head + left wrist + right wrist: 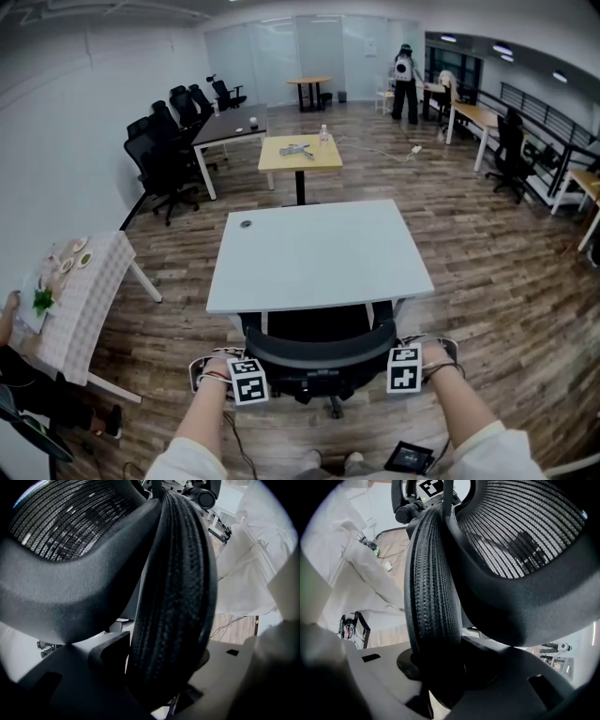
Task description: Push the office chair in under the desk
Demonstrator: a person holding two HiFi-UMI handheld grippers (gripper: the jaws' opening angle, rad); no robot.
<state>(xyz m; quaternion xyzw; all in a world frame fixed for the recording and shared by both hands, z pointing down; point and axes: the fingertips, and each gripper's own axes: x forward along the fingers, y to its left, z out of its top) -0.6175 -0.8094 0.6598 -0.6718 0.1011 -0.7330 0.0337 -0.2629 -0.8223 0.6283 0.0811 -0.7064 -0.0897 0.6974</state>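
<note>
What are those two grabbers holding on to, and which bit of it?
Both hold the office chair by the top rim of its backrest: the left gripper near the rim's left end, the right gripper near its right end.

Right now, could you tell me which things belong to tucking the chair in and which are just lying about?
Job: black mesh-backed office chair; white rectangular desk; left tool and right tool, both gripping its back.
Lying about: small dark disc on the desk; light wooden square table; checked-cloth table.
</note>
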